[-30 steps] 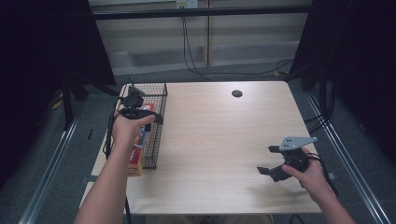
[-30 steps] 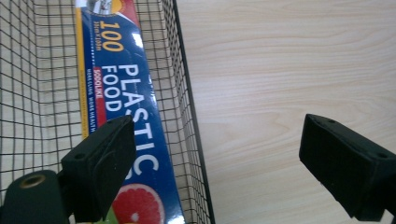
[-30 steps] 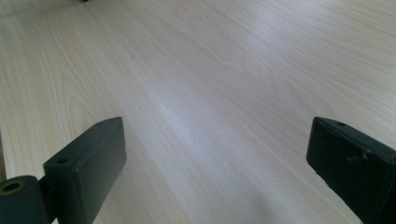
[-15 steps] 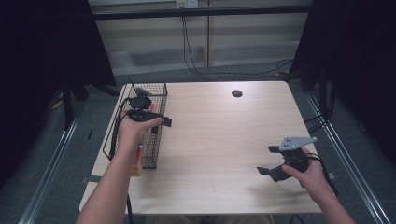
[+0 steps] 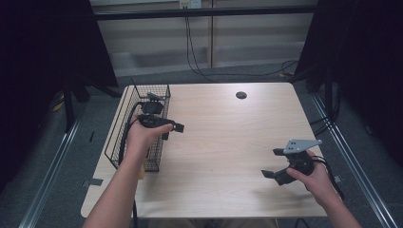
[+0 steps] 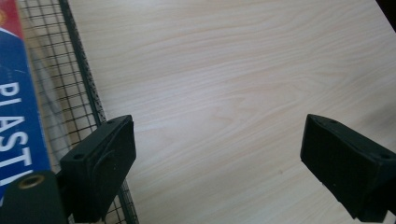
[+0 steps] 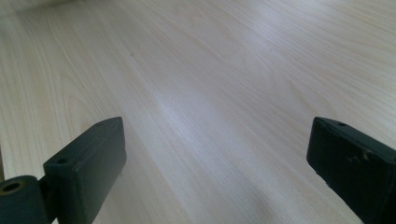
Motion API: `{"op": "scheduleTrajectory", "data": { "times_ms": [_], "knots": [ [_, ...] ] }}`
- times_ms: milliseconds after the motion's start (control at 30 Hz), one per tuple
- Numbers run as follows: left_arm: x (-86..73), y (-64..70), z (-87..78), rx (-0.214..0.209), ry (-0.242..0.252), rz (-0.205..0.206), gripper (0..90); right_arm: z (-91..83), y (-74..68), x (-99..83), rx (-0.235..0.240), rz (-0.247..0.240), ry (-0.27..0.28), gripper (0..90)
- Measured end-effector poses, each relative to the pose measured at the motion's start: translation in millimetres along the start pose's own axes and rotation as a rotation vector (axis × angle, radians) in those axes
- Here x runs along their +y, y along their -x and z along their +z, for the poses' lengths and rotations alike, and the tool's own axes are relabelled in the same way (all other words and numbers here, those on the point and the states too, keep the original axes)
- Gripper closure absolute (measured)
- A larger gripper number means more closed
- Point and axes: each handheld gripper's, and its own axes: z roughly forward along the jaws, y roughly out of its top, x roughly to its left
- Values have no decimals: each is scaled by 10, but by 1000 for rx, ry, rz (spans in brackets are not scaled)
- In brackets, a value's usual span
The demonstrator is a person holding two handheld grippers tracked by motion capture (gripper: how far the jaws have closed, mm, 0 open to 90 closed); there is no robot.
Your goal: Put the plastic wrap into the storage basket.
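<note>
A black wire basket point(image 5: 121, 133) stands at the table's left edge. Inside it lies a blue box with white lettering point(image 6: 16, 107), seen through the mesh point(image 6: 70, 93) in the left gripper view. My left gripper point(image 5: 172, 130) hovers over the basket's right wall, jaws wide apart and empty, pointing toward the table's middle. In its own view the left gripper point(image 6: 219, 172) looks down on bare wood. My right gripper point(image 5: 273, 164) rests low near the front right corner, open with nothing between its jaws; the right gripper point(image 7: 215, 172) faces plain tabletop.
The light wooden table point(image 5: 228, 137) has a small round black grommet point(image 5: 241, 95) near its far edge. Cables point(image 5: 190, 52) hang behind the table. Dark curtains flank both sides, and metal rails point(image 5: 351, 161) run along the floor.
My left gripper has lifted out of the basket and swung right, over its right wall. The right gripper has stayed in place.
</note>
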Motion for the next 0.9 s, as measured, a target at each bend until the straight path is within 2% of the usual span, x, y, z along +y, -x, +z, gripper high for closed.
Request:
{"op": "scheduleTrajectory", "data": {
  "times_ms": [33,133,300,467,733,900],
  "knots": [
    [-6,24,13,-3,15,-5,105,0,1,0,1,0,2,43],
    [-16,46,21,-15,2,27,102,0,1,-1,2,-2,2,43],
    [-54,97,64,-28,3,35,100,1,-1,-1,6,-1,0,43],
    [-85,152,100,-45,2,61,100,6,0,-1,2,-1,-4,43],
    [-133,206,167,-73,3,81,98,10,-4,-3,0,-3,-6,43],
    [-178,229,225,-77,3,86,98,15,-5,-5,0,-6,-6,44]
  ]
}}
